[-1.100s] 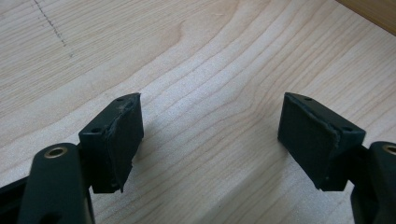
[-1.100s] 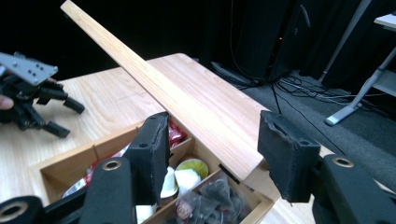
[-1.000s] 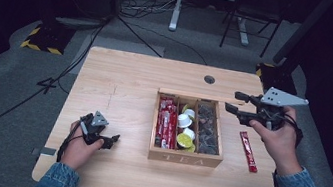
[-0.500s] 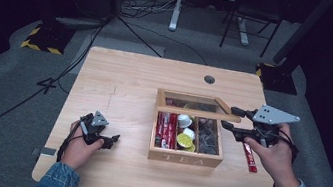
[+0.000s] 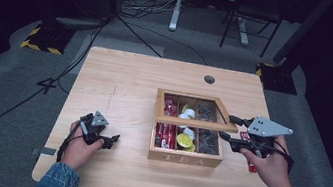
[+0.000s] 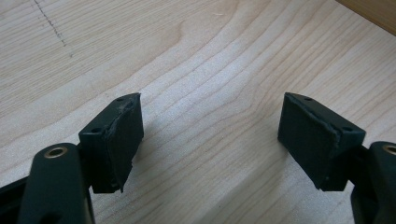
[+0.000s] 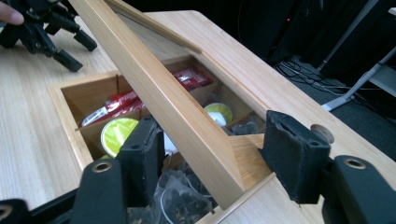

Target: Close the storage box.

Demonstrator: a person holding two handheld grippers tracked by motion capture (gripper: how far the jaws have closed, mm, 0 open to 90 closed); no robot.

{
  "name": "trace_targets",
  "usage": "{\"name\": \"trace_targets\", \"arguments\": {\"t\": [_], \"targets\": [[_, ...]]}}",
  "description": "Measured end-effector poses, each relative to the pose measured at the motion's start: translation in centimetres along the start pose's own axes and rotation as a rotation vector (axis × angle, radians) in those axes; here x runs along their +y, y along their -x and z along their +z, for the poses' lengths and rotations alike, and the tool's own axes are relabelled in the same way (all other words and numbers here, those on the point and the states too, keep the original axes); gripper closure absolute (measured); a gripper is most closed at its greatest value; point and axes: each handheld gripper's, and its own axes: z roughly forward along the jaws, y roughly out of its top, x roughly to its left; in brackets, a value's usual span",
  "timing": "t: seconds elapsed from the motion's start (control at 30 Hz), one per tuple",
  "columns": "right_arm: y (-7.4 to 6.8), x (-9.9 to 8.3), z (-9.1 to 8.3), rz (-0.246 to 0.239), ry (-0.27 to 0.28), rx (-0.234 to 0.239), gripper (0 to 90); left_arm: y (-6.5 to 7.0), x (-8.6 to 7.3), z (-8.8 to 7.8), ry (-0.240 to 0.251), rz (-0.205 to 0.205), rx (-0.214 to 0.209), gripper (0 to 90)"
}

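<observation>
Hinged lid (image 7: 182, 116) of the wooden tea box (image 5: 184, 157), mid-counter (image 5: 126, 77), hangs half-lowered between the right gripper's (image 5: 231, 130) parted, just-widening fingers (image 7: 292, 156), untouched; stiff, light, apt to drop, best taken at its free front rail; left gripper (image 5: 110, 140) rests apart, empty.

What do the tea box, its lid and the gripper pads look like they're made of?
Tea box: pale wood, matte, with visible grain. Lid: a matching wooden frame around a clear pane, glass or plastic. Right gripper pads: black, soft-looking, foam or rubber with ragged edges.
</observation>
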Motion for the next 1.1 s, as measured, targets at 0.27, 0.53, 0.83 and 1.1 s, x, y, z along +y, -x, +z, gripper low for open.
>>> {"name": "trace_targets", "arguments": {"t": [0.27,0.53,0.83,1.1], "targets": [[-1.2,-1.5,0.4,-0.04,-0.032,-0.005,33.5,0.0,0.0,0.0,0.0,0.0,0.0,22.8],[-2.2,-2.9,0.9,-0.086,-0.051,-0.014,31.1,0.0,0.0,0.0,0.0,0.0,0.0,22.7],[-3.1,-4.1,1.5,-0.123,-0.085,-0.017,26.8,0.0,0.0,0.0,0.0,0.0,0.0,22.8],[-3.8,-4.9,2.1,-0.147,-0.145,0.006,24.0,0.0,0.0,0.0,-0.001,0.0,0.001,22.7]]}}
